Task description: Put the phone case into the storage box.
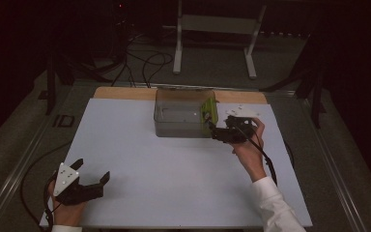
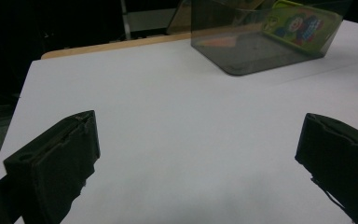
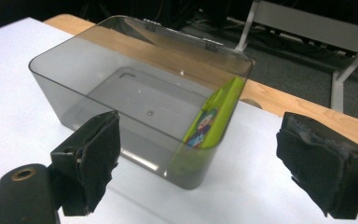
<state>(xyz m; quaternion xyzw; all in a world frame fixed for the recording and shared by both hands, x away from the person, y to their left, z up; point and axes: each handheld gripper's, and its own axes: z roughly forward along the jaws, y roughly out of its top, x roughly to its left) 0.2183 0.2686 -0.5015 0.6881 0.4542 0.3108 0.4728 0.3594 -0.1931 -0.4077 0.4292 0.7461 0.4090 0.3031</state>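
A clear smoky-grey plastic box point(image 1: 181, 116) stands open-topped at the back middle of the white table board point(image 1: 174, 183). A lime-green printed package point(image 1: 209, 112) leans on edge against the box's right end wall, inside it. My right gripper point(image 1: 213, 131) is open just outside that right end, near the front corner, with nothing between its pads. In the right gripper view the box point(image 3: 135, 93) and the package point(image 3: 214, 114) lie just beyond my right gripper point(image 3: 200, 130). My left gripper point(image 1: 92, 170) is open and empty near the front left edge; in its own view my left gripper point(image 2: 198, 135) faces bare board, the box point(image 2: 256, 46) far off.
A strip of wooden tabletop point(image 1: 125, 93) shows behind the white board. A white metal stand point(image 1: 215, 29) and loose cables point(image 1: 145, 63) are on the floor beyond. Cables trail from both grippers over the board's edges.
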